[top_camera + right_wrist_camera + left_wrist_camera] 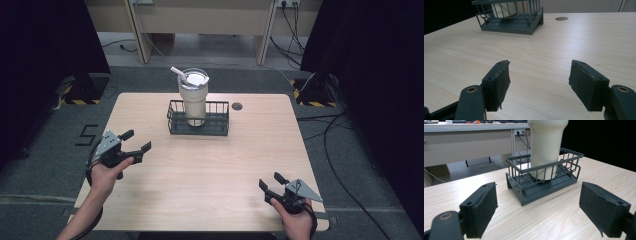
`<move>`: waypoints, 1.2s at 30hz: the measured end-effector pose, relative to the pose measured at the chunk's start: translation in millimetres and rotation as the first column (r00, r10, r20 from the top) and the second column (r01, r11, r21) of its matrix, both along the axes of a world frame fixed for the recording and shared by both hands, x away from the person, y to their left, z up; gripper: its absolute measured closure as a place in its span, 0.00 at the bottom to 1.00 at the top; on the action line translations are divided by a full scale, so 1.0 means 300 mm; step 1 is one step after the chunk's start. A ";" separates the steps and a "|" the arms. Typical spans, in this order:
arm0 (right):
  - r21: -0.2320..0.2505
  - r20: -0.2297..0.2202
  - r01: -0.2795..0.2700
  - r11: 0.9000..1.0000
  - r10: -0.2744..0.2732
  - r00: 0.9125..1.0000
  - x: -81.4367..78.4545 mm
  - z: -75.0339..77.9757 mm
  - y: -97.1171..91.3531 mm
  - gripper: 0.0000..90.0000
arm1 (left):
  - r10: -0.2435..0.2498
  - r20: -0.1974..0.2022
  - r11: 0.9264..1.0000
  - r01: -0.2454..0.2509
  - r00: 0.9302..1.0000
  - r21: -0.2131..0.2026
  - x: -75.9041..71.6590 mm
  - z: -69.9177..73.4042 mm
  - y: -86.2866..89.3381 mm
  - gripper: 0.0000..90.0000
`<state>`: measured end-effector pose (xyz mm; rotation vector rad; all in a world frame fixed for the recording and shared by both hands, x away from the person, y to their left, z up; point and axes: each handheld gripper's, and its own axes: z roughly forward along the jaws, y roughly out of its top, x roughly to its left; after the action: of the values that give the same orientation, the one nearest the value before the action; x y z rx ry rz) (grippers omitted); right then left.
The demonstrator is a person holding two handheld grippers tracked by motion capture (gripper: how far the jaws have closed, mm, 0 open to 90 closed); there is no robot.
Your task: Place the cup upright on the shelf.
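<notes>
at the far middle of the table (150,200) stood a dark wire basket (198,121), and inside it, upright near its left-centre, a tall cream cup (193,97) with a clear lid and a white straw (176,72) leaning out to the left. a small round hole (237,106) sat in the tabletop just right of the basket.

the left gripper (136,141) hovered on the near left side of the basket, well apart from it, jaws spread wide with nothing between them. in the left gripper view the basket (544,177) and the cup's body (546,147) lay straight ahead between the pads. the right gripper (270,183) was much nearer the person, to the near right of the basket, jaws likewise apart and empty.

the cup looked stiff and smooth, probably slippery, and top-heavy if full, so it could tip against the wires. the narrower lower body was fenced by the basket, so the best hold seemed the wide upper part above the rim, squeezed squarely and lifted straight up. the basket was light and might drag along.
</notes>
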<state>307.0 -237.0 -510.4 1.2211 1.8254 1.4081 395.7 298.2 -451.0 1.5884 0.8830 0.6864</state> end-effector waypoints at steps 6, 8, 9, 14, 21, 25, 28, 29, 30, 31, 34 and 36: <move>-0.001 0.000 0.000 1.000 0.000 1.000 -0.001 0.000 0.000 0.37 | 0.013 0.002 1.000 -0.013 1.000 -0.005 -0.024 -0.021 0.022 0.16; -0.002 0.002 0.001 1.000 -0.001 1.000 -0.001 0.001 -0.001 0.37 | 0.017 0.002 1.000 -0.017 1.000 -0.007 -0.029 -0.025 0.026 0.16; -0.002 0.002 0.001 1.000 -0.001 1.000 -0.001 0.001 -0.001 0.37 | 0.022 0.002 1.000 -0.022 1.000 -0.006 -0.035 -0.031 0.033 0.16; -0.001 -0.002 -0.002 1.000 0.002 1.000 -0.001 0.000 0.002 0.37 | 0.035 -0.008 0.999 -0.035 0.999 -0.004 -0.056 -0.057 0.061 0.16; -0.005 0.000 -0.002 1.000 0.002 1.000 -0.001 -0.001 0.002 0.37 | 0.045 -0.017 0.999 -0.045 0.999 -0.005 -0.074 -0.080 0.089 0.16; -0.005 0.001 -0.002 1.000 0.002 1.000 -0.001 0.000 0.003 0.37 | 0.049 -0.026 0.999 -0.050 0.998 -0.013 -0.083 -0.087 0.102 0.16; -0.005 0.000 -0.001 1.000 0.001 1.000 -0.001 0.000 0.003 0.37 | 0.056 -0.020 0.998 -0.056 0.998 -0.008 -0.088 -0.090 0.109 0.16; -0.002 -0.003 -0.001 1.000 0.001 1.000 -0.002 0.000 0.003 0.37 | 0.055 -0.026 0.998 -0.055 0.998 -0.012 -0.092 -0.093 0.115 0.16; -0.002 -0.003 -0.001 1.000 0.001 1.000 -0.002 0.000 0.003 0.37 | 0.058 -0.027 0.998 -0.058 0.998 -0.012 -0.095 -0.095 0.119 0.16; -0.001 -0.002 -0.001 1.000 0.001 1.000 -0.002 0.000 0.003 0.37 | 0.060 -0.027 0.998 -0.060 0.998 -0.011 -0.097 -0.096 0.122 0.16; -0.001 -0.002 0.000 1.000 0.000 1.000 -0.003 0.000 0.003 0.37 | 0.067 -0.033 0.998 -0.067 0.997 -0.013 -0.105 -0.104 0.134 0.16; -0.003 -0.001 -0.001 1.000 0.001 1.000 -0.003 0.000 0.002 0.37 | 0.072 -0.038 0.997 -0.072 0.997 -0.010 -0.111 -0.110 0.143 0.16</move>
<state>306.2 -236.3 -510.4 1.2206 1.8281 1.4051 362.5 341.2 -483.9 1.5703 0.9740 0.7032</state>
